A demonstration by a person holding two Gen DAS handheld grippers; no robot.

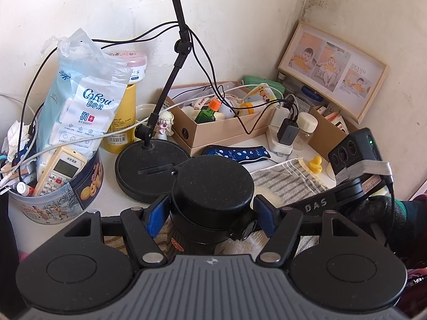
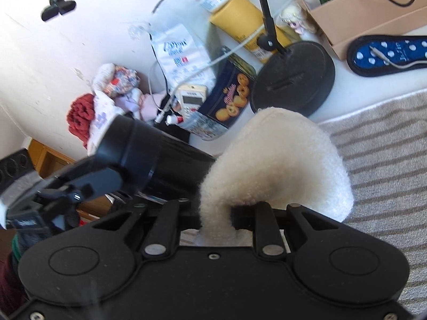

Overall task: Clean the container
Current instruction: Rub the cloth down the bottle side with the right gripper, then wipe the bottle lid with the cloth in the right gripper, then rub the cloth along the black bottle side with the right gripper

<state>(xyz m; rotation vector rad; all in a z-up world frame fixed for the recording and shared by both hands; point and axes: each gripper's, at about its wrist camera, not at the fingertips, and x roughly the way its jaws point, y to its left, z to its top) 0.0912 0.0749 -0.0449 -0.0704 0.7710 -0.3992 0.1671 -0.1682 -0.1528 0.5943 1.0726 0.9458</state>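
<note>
The white counter (image 1: 112,194) is filling the middle of the left wrist view, crowded with things, and a striped towel (image 2: 387,160) is covering its near part at the right of the right wrist view. A cardboard box (image 1: 226,130) full of small items is sitting at center right of the left view, with a framed photo (image 1: 333,69) leaning in the corner at upper right. A round cookie tin (image 1: 61,200) is standing at lower left, holding a tissue pack (image 1: 85,106) and a remote control (image 1: 60,170). The round black base of a lamp stand (image 1: 149,170) is resting just beside the tin.

The black container (image 1: 213,197) is sitting at bottom center of the left view, lid on, and the left claw (image 1: 210,214) is pinching its body between the blue pads (image 1: 154,218). In the right view it is lying tilted at center left (image 2: 149,157). The right claw (image 2: 217,218) is pinching a fluffy cream cloth (image 2: 277,160), which is curving up beside the container's side and appears to be touching it.
</note>
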